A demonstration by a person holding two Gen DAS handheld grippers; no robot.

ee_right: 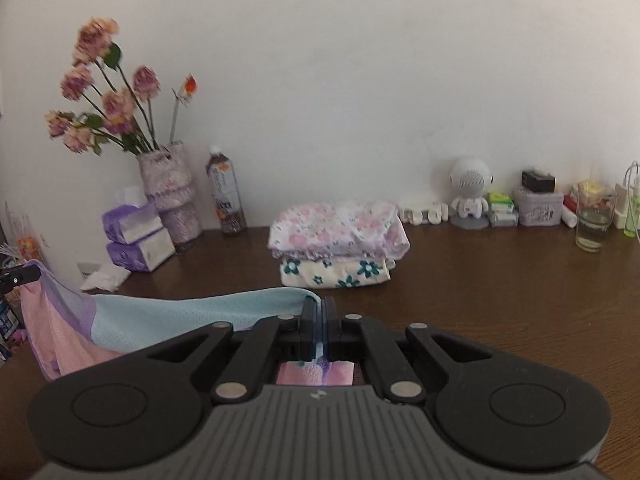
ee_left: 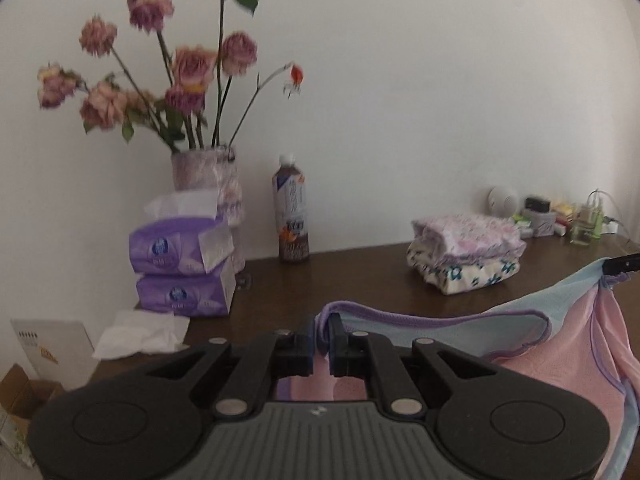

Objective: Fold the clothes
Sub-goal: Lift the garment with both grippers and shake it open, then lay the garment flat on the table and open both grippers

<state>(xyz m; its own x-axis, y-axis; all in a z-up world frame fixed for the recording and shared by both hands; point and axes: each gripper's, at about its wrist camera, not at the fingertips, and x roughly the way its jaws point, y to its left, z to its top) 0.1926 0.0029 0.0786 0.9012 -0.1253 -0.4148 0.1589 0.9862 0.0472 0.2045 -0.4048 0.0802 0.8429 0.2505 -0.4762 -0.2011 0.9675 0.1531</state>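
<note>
A mesh garment (ee_left: 500, 332) in pale blue, pink and purple hangs stretched between my two grippers above the dark wooden table (ee_left: 360, 280). My left gripper (ee_left: 322, 330) is shut on its purple-trimmed corner. My right gripper (ee_right: 319, 320) is shut on the pale blue edge of the garment (ee_right: 180, 320). The right gripper's tip shows at the far right of the left wrist view (ee_left: 622, 264), and the left gripper's tip at the far left of the right wrist view (ee_right: 18, 276). Two folded floral garments (ee_right: 340, 242) lie stacked at the back of the table.
At the back left stand a vase of dried roses (ee_left: 208, 184), two purple tissue packs (ee_left: 182, 268), a drink bottle (ee_left: 291, 210) and crumpled tissue (ee_left: 140, 334). At the back right stand a white robot figure (ee_right: 470, 192), small tins and boxes (ee_right: 538, 204) and a glass (ee_right: 592, 220).
</note>
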